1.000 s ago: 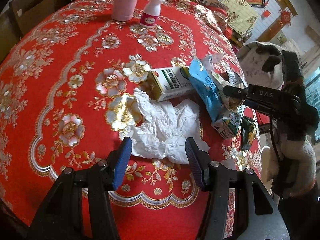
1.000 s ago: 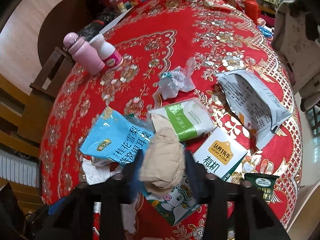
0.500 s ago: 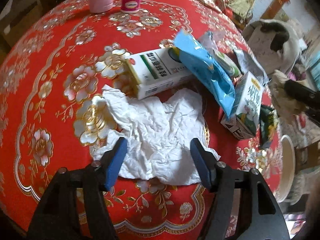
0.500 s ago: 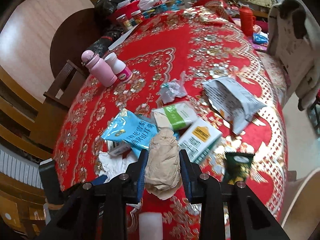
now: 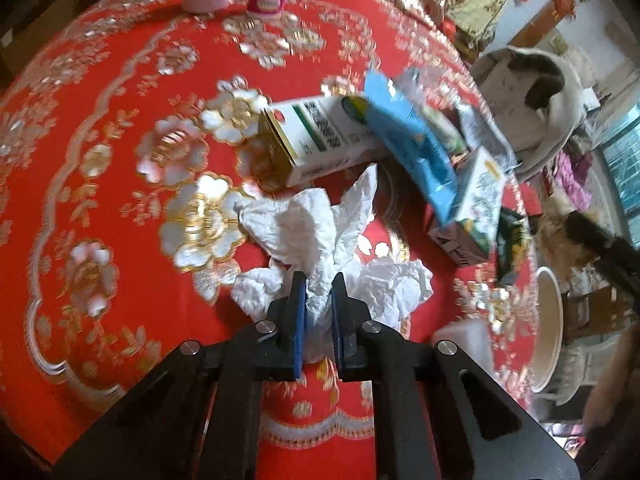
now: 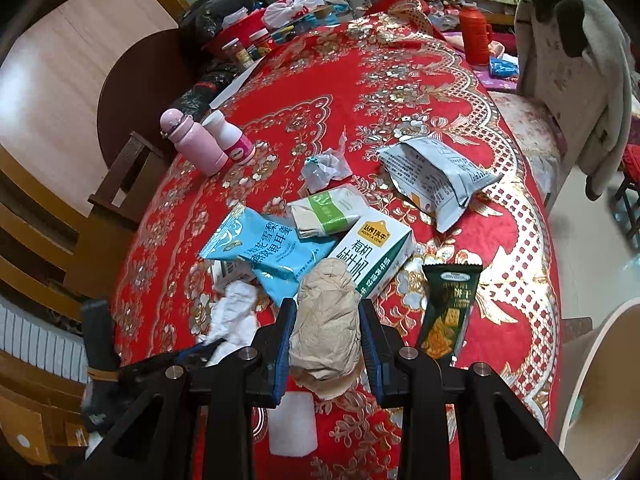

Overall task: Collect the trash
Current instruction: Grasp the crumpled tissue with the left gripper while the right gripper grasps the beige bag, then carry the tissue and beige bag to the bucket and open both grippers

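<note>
Left claw (image 5: 319, 286): jaws drawn tight, blue pads pinching a fold of the white tissue (image 5: 320, 236). The tissue lies crumpled on the red worktop (image 5: 100, 160), near its front edge, its loose parts spread to either side of the pads.

Right claw (image 6: 325, 312): jaws partly closed, pads pressing both sides of a beige paper wad (image 6: 326, 316). The wad appears held clear of the worktop, above the other litter.

Litter on the worktop, right wrist view:
- blue snack bag (image 6: 264, 252), lying over a small box (image 6: 224, 274); the white tissue just in front of both
- green-and-white milk carton (image 6: 376, 254), on its side, just right of the blue bag
- flat green-and-white packet (image 6: 328, 216), behind the carton
- crumpled clear wrapper (image 6: 324, 166), farther back
- grey bag (image 6: 436, 176), open, to the right
- dark green biscuit wrapper (image 6: 446, 316), near the right edge

Other items:
- pink flask (image 6: 192, 142) and small white bottle (image 6: 232, 140), upright, touching or nearly so, at the left rim
- white block (image 6: 292, 424), at the near edge below the right claw
- pale coat (image 6: 572, 60), draped on a chair beyond the worktop
</note>
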Demonstrator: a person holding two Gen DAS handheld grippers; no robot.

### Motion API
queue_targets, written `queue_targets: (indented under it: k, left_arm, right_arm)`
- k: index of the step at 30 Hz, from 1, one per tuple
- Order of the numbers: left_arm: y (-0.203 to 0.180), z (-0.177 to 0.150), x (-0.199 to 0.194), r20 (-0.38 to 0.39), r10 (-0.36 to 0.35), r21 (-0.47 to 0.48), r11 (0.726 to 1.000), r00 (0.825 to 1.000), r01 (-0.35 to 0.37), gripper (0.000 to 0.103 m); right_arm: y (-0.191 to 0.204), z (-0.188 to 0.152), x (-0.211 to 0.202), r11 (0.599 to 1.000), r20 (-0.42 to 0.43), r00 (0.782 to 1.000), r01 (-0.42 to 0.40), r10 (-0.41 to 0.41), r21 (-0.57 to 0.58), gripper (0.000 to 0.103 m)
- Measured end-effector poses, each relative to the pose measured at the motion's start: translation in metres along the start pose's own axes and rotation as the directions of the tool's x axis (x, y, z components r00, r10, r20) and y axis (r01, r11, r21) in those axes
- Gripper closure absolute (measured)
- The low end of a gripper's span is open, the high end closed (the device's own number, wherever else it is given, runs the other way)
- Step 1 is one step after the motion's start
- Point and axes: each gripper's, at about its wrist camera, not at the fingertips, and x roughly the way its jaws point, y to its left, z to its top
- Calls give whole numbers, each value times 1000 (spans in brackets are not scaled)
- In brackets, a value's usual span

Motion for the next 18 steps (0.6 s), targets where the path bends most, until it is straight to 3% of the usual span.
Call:
queue_targets:
  k: [7, 18]
  left_arm:
    - [-32, -5, -47, 77, -28, 92, 996, 997, 21, 94]
    - [-102, -5, -51, 91, -66, 232, 972, 994, 44, 94]
  right_arm:
    - [-1, -13, -14, 1000, 15, 1000, -7, 7, 3, 73]
    - [-30, -34, -47, 997, 53, 998, 25, -29, 72, 73]
